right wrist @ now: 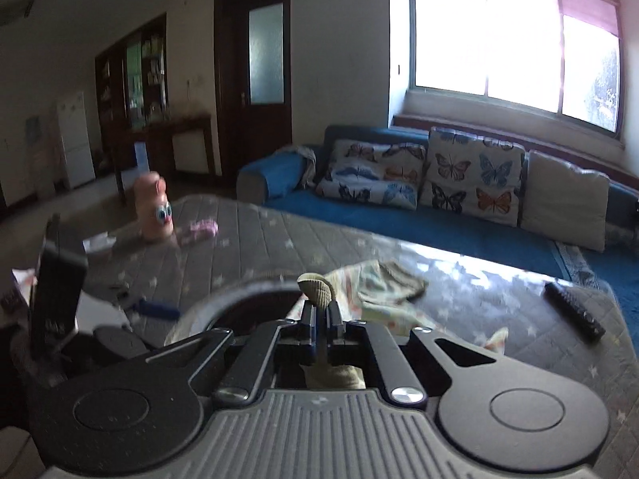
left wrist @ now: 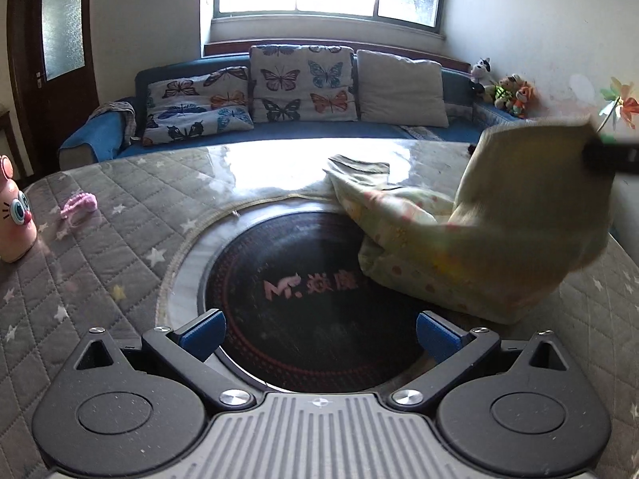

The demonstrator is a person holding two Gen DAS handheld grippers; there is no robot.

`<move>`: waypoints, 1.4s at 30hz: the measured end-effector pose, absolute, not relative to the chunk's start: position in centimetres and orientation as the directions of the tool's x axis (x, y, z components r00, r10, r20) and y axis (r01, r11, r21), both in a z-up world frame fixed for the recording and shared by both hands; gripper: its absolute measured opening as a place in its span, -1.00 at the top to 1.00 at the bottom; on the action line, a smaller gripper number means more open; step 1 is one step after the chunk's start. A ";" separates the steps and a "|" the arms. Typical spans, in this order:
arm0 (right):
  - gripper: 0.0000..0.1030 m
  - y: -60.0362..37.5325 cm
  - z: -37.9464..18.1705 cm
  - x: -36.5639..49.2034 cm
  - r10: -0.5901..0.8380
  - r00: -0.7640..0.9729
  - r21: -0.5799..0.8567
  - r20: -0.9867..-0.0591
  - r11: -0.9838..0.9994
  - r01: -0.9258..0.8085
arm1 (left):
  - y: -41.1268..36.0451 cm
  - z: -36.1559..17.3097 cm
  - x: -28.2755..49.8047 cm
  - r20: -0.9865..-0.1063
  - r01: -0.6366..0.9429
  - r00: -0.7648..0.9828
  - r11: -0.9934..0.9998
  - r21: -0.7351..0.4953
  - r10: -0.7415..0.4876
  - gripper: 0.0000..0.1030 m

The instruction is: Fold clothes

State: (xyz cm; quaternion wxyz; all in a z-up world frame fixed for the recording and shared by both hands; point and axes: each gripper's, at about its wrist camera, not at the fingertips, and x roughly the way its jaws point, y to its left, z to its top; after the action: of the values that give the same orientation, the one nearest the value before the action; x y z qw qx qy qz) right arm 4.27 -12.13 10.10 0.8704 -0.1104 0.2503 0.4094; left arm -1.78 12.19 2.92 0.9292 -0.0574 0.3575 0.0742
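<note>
Right tool [right wrist: 319, 321] clamped on pale garment [left wrist: 459, 247], left tool [left wrist: 317, 333] agape.

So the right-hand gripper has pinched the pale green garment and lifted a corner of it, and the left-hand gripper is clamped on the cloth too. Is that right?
Not quite. The left gripper is open and holds nothing: in the left wrist view its blue fingers stand wide apart over the dark round plate. Only the right gripper is shut on the green garment, lifting one corner.
</note>
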 end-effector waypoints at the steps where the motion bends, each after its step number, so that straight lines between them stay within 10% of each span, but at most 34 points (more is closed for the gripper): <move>1: 0.89 -12.2 9.9 4.0 0.652 0.538 0.016 -0.535 0.644 -0.765 | 12.1 2.8 -1.9 -0.677 -0.178 0.730 0.983 -0.055 0.094 -1.00; 10: 0.64 -13.0 4.5 2.4 0.590 0.495 0.104 -0.638 0.702 -0.704 | 10.7 1.0 -3.4 -0.706 -0.141 0.706 0.988 -0.060 0.058 -1.00; 20: 0.82 -14.6 -3.1 7.4 0.593 0.428 0.404 -0.682 0.794 -0.455 | 10.3 0.0 -4.5 -0.722 -0.135 0.690 0.989 -0.062 0.049 -1.00; 42: 0.01 -14.7 -1.2 1.8 0.509 0.509 0.175 -0.694 0.805 -0.567 | 8.2 -0.6 -4.5 -0.734 -0.104 0.679 0.993 -0.060 0.026 -1.00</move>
State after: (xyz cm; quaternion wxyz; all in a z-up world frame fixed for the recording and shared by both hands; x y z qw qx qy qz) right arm 1.79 -14.69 -1.23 0.8678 -0.0373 0.3866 0.3099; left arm -4.49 8.23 -0.56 0.9148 -0.0484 0.3994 0.0355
